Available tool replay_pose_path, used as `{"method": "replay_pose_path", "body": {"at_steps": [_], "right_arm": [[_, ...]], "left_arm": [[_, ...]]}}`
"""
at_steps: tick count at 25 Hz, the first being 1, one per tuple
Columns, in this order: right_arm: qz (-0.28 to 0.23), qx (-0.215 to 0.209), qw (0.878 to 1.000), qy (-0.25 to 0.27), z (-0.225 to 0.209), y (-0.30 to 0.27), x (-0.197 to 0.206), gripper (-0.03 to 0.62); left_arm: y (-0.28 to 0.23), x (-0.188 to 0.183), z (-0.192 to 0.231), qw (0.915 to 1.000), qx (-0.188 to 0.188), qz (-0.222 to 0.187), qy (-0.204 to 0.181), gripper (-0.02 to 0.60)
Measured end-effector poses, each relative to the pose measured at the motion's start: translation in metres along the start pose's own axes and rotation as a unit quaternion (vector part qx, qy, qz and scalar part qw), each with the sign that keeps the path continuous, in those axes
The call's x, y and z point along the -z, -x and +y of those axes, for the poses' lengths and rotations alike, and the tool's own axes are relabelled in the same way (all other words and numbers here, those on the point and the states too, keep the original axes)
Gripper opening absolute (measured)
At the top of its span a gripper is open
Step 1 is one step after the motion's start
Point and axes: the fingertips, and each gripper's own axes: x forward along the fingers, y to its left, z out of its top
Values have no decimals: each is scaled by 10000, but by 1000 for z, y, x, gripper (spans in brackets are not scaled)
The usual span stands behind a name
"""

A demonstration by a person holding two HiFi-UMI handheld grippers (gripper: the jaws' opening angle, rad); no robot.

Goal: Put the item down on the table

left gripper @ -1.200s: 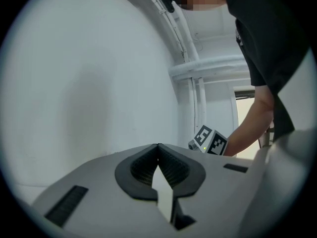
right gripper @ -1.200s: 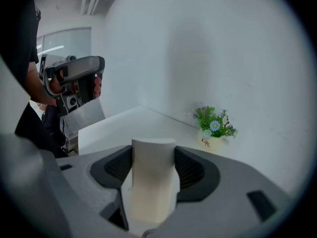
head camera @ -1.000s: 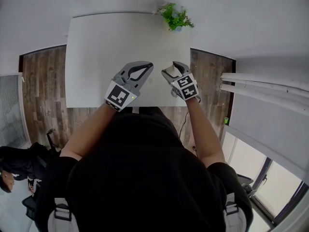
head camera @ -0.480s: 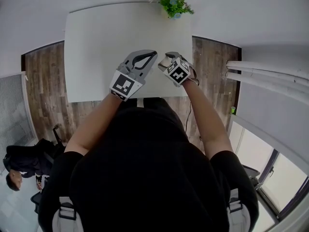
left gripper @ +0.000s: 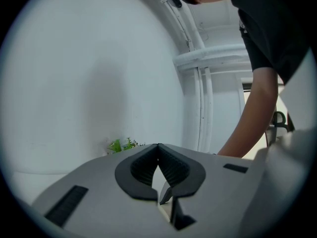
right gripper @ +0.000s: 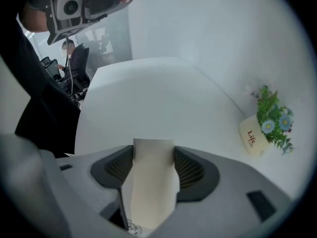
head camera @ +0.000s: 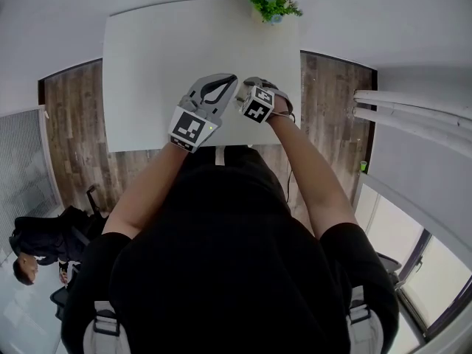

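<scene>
In the right gripper view a cream-coloured flat item (right gripper: pixel 151 192) stands upright between the jaws, and my right gripper (right gripper: pixel 153 150) is shut on it above the white table (right gripper: pixel 148 103). The head view puts the right gripper (head camera: pixel 251 88) over the table's near edge, turned toward the left gripper (head camera: pixel 233 78); the item is hidden there. My left gripper (left gripper: pixel 158 146) has its tips touching and holds nothing. The two grippers hang almost side by side.
A small potted plant (head camera: pixel 271 2) with blue flowers stands at the table's (head camera: pixel 162 57) far edge, its cream pot (right gripper: pixel 252 138) to the right of the held item. White pipes (head camera: pixel 413 109) run along the right wall. A person (head camera: pixel 29 249) sits at lower left on the wood floor side.
Both grippers have moved further over the table. The right gripper has swung left toward the left gripper, closing the gap between them, with the item still held.
</scene>
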Motion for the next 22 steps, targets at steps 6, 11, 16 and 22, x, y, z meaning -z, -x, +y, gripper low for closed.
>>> {"method": "replay_pose_path", "body": {"at_steps": [6, 11, 16, 22], "right_arm": [[36, -18, 10000, 54, 3, -20, -2, 267], [-8, -77, 10000, -30, 7, -29, -5, 264], [-133, -28, 9998, -151, 7, -30, -6, 264], [-454, -136, 9980, -415, 7, -8, -11, 264]], "left_arm": [[3, 13, 6, 9999, -109, 107, -8, -6], [6, 15, 8, 9998, -136, 127, 23, -6], [10, 17, 6, 9998, -154, 149, 24, -6], [13, 10, 5, 9998, -161, 114, -8, -6]]}}
